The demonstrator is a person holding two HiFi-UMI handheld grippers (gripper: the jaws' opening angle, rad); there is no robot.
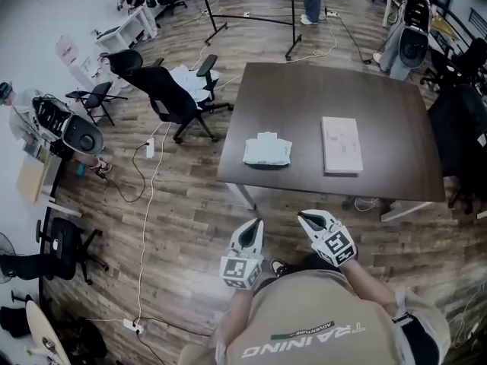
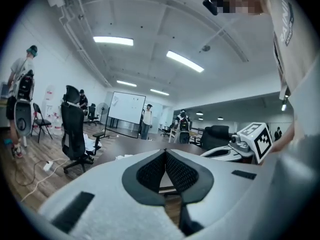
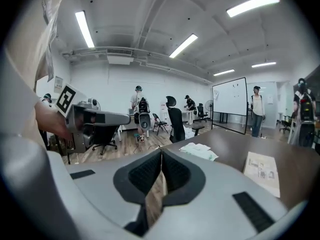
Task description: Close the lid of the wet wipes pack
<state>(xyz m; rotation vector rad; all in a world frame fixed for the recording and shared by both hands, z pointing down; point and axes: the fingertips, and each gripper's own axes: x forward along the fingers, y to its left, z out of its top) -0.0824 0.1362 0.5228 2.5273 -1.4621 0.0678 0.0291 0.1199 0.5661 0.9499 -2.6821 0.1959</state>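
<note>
Facing a dark brown rectangular counter, the person holds the left grey-and-white gripper and the right grey-and-white gripper side by side close to the body, over the wood-plank floor and short of the counter's near edge. The fingers of the left gripper are pressed together at their tips, and nothing is between them. The fingers of the right gripper are also closed on each other, and they too are empty. Each gripper points ahead toward the counter and only a little downward.

The soft pale wet wipes pack lies flat on the counter, ahead of the left fingers and well apart from them, near the counter's front left corner. A smaller pale part sits on its top side, but from this far it cannot be told whether this is the lid or how it stands. To the right of this pack, ahead of the right fingers and also well apart from them, lies a flat white rectangular packet with faint print. The two things do not touch each other.

Further left of the left fingers, beyond the counter's left edge, a black office chair stands on the floor.
</note>
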